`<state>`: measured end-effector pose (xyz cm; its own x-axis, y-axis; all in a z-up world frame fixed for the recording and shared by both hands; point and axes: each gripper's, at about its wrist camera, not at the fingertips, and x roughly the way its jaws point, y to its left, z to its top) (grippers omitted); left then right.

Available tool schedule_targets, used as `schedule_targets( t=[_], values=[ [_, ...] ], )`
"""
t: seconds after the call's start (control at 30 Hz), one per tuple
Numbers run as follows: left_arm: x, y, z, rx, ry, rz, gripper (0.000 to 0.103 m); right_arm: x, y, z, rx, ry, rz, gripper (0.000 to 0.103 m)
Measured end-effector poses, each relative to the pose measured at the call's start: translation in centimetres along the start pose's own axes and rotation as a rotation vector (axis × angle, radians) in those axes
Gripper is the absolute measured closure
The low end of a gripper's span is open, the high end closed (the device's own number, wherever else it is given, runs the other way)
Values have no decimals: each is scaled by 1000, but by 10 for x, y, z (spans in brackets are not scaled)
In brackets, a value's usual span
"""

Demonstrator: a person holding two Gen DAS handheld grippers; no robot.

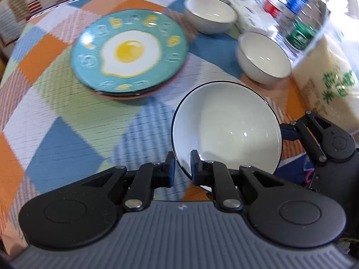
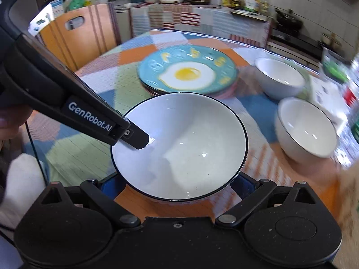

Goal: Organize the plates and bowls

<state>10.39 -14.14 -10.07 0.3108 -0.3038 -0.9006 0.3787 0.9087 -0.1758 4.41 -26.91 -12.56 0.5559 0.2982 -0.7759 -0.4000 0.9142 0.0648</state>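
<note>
A round desk (image 2: pixel 94 71) under a patchwork checked cloth fills the foreground. Beyond it stand an orange wooden chair (image 2: pixel 74 33), a cloth-draped counter (image 2: pixel 202 20) carrying cookers and bottles, and white tiled walls (image 2: pixel 314 2).

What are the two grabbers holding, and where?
Left gripper pinches the dark-rimmed white bowl at its rim. Right gripper straddles that bowl; whether it grips cannot be told.

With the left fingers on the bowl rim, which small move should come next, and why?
Probably carry the held bowl toward the nearer empty bowl and nest it there: the left gripper pinches its rim, the right gripper straddles it wide open, and the plates are already stacked.
</note>
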Motion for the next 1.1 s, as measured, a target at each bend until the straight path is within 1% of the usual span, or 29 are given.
schedule_targets(
  t=[0.17,0.3,0.43,0.53,0.63,0.7,0.8,0.87,1.0,1.1],
  values=[
    [-2,34,-4,-82,15,21,90,15,20,21,-52,5,54,3],
    [8,55,-8,-137,42,64,90,36,33,28,-71,16,91,3],
    [15,69,-15,-162,48,89,89,55,46,31,-85,29,98,3],
    [18,78,-18,-184,40,78,89,63,52,30,-92,28,97,3],
    [19,82,-19,-191,34,72,88,61,56,28,-118,-2,82,3],
    [20,82,-19,-192,32,64,87,60,56,28,-117,-4,83,3],
    [22,79,-19,-182,41,63,87,64,52,29,-96,32,88,3],
    [22,76,-18,-172,44,77,87,64,50,27,-84,58,88,3],
    [16,72,-17,-159,38,93,87,52,52,21,-106,57,51,3],
    [6,70,-16,-146,27,108,87,38,49,19,-100,42,44,3]
  ],
)
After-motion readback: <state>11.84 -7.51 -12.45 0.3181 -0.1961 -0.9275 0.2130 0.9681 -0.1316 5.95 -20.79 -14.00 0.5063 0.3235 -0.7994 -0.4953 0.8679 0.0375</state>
